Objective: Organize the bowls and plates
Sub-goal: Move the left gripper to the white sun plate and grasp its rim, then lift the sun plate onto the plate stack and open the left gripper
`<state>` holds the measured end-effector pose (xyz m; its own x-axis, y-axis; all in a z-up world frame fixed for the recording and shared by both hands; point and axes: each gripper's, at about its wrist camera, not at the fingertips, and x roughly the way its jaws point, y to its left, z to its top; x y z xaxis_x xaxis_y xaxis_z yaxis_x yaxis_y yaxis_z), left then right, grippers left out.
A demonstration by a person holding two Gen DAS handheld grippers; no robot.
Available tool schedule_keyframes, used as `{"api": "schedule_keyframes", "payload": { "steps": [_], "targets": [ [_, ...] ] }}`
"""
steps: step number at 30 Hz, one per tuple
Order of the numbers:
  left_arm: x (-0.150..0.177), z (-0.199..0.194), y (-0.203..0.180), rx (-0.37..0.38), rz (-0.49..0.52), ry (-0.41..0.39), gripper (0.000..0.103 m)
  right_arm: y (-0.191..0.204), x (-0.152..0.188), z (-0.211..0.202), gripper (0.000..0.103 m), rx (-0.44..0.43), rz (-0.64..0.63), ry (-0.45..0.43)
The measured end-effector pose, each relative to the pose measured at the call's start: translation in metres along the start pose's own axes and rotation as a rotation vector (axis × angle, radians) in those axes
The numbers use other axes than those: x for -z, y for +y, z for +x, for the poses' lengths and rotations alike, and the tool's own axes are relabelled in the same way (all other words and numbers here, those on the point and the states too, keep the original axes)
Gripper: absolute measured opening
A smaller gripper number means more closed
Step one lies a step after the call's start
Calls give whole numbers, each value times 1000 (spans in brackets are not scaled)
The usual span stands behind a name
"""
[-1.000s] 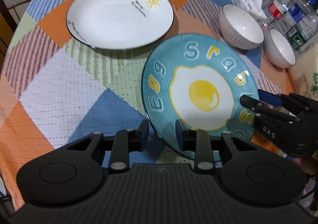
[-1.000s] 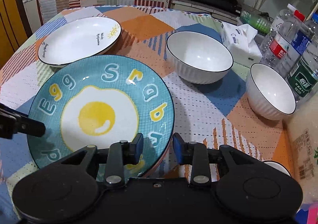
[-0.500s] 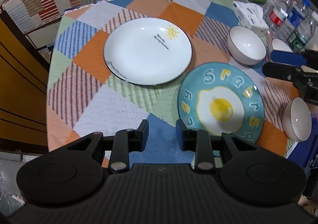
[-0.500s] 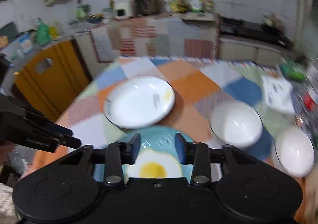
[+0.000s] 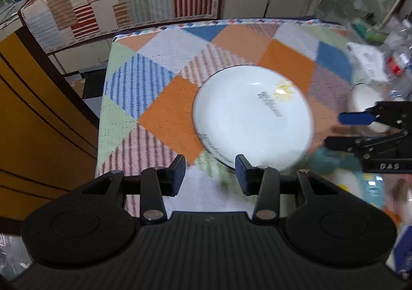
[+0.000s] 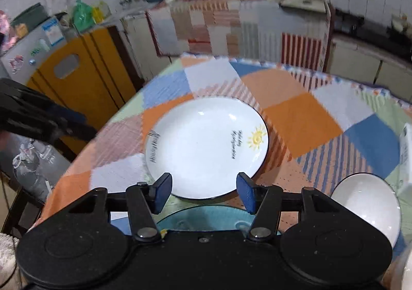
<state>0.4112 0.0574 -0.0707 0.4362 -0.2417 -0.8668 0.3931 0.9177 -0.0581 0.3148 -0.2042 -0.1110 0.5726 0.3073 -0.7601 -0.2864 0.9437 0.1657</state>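
1. Hovering above the patchwork tablecloth [image 5: 164,120], the left gripper [image 5: 210,174] is held with jaws apart and nothing between them
2. The right gripper [image 6: 204,193] is likewise spread wide and empty
3. The white plate [image 6: 206,151] is set flat mid-table; the blue egg plate [image 6: 206,218] lies just beside its near rim
4. A white bowl [image 6: 365,207] is seen at the right

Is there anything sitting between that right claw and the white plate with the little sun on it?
Nothing visible. The right claw, open, hangs just short of the round white sun plate, with only checked tablecloth between them.
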Motion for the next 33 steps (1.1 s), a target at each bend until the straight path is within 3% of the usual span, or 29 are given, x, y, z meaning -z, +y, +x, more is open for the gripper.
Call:
{"api": "schedule_keyframes", "payload": {
  "steps": [3, 6, 11, 19, 25, 28, 33],
  "targets": [
    [3, 32, 14, 11, -57, -3, 41, -1, 8, 22, 60, 101, -39, -40],
    [7, 54, 19, 22, -88, -33, 41, -7, 12, 44, 60, 123, 3, -32],
    [7, 85, 25, 103, -187, -29, 41, -17, 12, 62, 60, 130, 48, -20],
    [7, 105, 21, 124, -159, -55, 34, -31, 20, 80, 48, 104, 146, -24],
    [11, 120, 31, 198, -236, -8, 18, -29, 23, 85, 44, 33, 157, -41],
    [16, 125, 33, 243, -293, -14, 18, -35, 22, 85, 43, 4, 169, -45],
    [13, 124, 28, 215, -292, -3, 16, -45, 25, 82, 26, -10, 194, -62]
  ]
}}
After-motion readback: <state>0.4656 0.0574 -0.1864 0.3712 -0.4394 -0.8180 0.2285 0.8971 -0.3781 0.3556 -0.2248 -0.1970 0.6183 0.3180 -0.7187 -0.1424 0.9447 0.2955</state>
